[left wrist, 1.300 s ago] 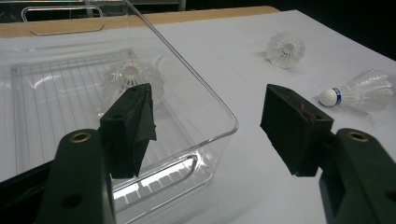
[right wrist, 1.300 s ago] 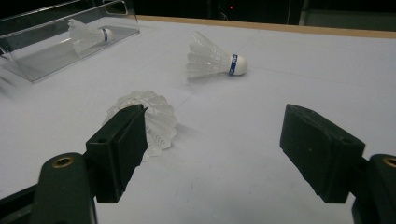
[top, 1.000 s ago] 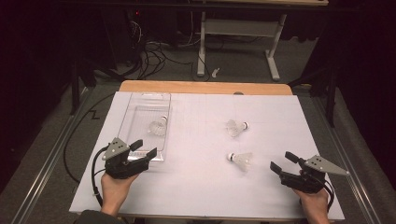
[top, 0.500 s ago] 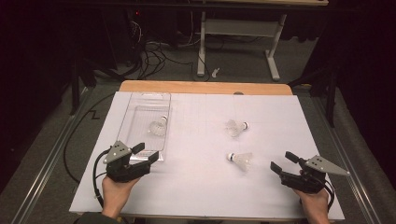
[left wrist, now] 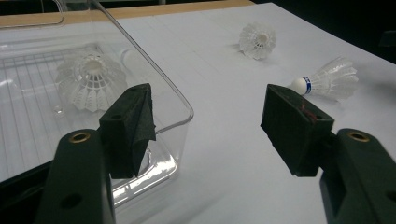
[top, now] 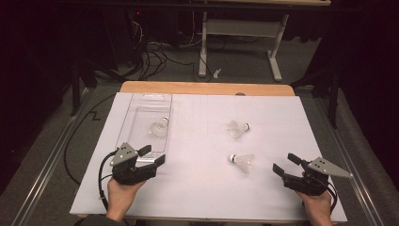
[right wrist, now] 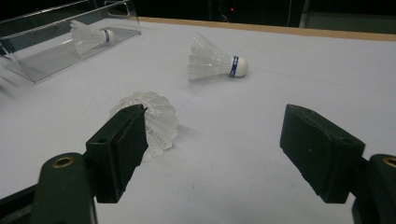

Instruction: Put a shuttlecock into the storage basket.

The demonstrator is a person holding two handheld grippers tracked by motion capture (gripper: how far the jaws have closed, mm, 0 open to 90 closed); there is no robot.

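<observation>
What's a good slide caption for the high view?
Two open tools, left and right, near two loose shuttlecocks; a third sits in a clear tray.

**Bright sheet, dark room**

Light falls from above onto the white table (top: 207, 188), while the floor around it sinks into near black. The clear tray (left wrist: 184, 114) catches glints along its rim. Beside that tray, shuttlecocks cast faint, soft shadows. Close jaws look slightly soft; everything is grainy.

The high view is looking forward and down from above the table's near edge. Each gripper view is sitting low and close, looking across the white table sheet (top: 197, 188); all three are sharing the two loose shuttlecocks and the clear tray (top: 141, 106).
</observation>
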